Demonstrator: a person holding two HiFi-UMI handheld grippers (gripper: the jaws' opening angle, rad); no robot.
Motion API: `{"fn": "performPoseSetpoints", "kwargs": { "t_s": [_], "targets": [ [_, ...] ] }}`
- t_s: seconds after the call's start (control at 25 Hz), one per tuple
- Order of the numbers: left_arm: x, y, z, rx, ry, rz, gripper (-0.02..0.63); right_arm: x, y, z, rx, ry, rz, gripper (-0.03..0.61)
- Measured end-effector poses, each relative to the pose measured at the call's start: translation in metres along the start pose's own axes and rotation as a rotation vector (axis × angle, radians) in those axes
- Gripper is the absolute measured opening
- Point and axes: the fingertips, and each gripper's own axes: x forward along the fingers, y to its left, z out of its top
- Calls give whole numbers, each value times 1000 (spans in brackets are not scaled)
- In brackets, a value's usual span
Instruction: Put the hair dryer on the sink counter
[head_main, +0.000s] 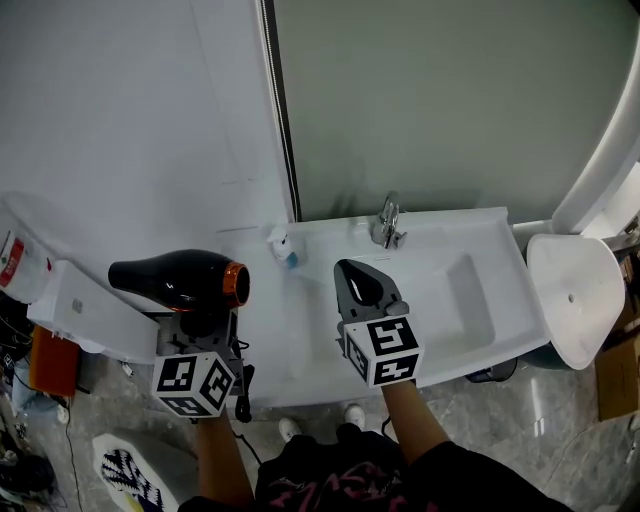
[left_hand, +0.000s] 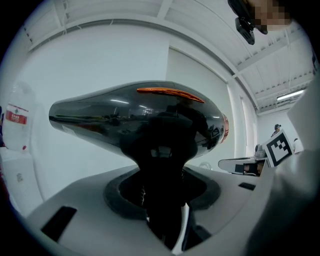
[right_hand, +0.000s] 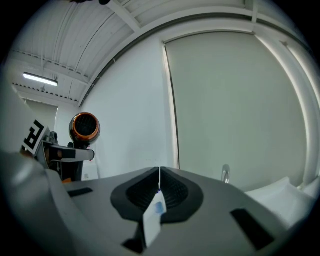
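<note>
black hair dryer (head_main: 178, 281) in left hand-held gripper (head_main: 205, 322); red label (head_main: 11, 259) illegible

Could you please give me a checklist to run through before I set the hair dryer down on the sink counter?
1. Grip: the left gripper is closed on the handle of the hair dryer: ok.
2. Right gripper: jaws together, nothing held, to the dryer's right: ok.
3. Landing spot: the sink counter is bare to the left of the basin: ok.
4. Obstacles: the small white and blue item and the faucet stand by the wall, apart from that spot: ok.
5. Dryer's height above the counter: cannot tell.
</note>
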Motion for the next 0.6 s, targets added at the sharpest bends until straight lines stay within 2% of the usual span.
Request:
{"fn": "performPoseSetpoints", "kwargs": {
  "t_s": [0.6],
  "targets": [
    [30, 7, -65, -36, 139, 20, 179, 29, -11, -57, 40, 113, 35, 21]
  ]
}}
